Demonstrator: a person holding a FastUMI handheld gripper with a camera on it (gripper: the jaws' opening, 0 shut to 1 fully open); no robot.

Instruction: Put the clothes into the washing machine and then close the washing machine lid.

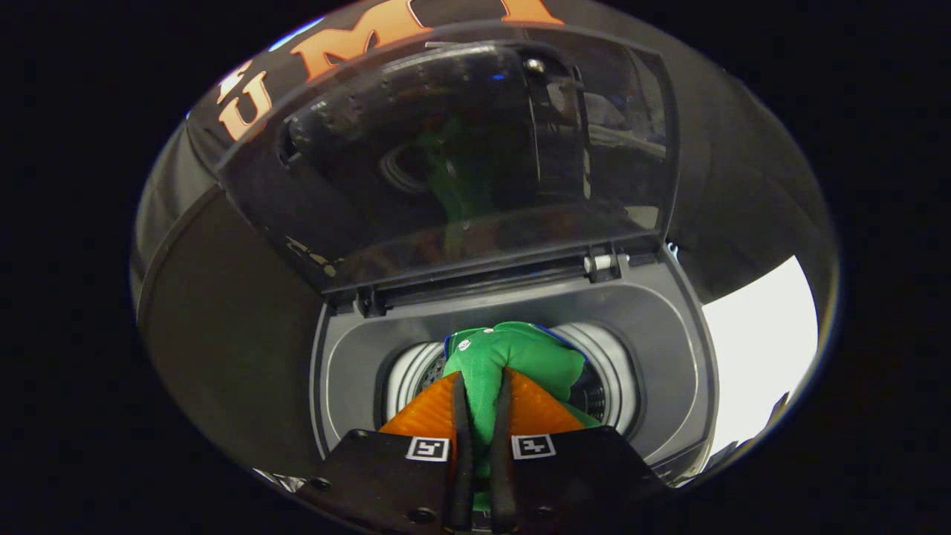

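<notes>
1. The tongs, two orange ribbed wedge-shaped fingers edged with black rubber pads, are clamped on a green knit garment, with a strip of cloth pinched between both pads.
2. Each finger carries a small square black-and-white marker on its black matte base.
3. The green knit garment bunches up just ahead of the fingertips in a soft rounded lump; its fabric shows a fine mesh weave, a thin blue edge along the top and a small white mark near one side.
4. The garment hangs above the round mouth of the grey top-loading washing machine, in front of the drum opening.
5. The drum is shiny ribbed metal, circular, with small perforations showing beside the cloth.
6. The machine's top surround is smooth matte grey plastic with rounded corners.
7. The dark tinted glossy lid stands raised beyond the drum, hinged along the rear rim, and its surface reflects a faint green smear of the garment.
</notes>
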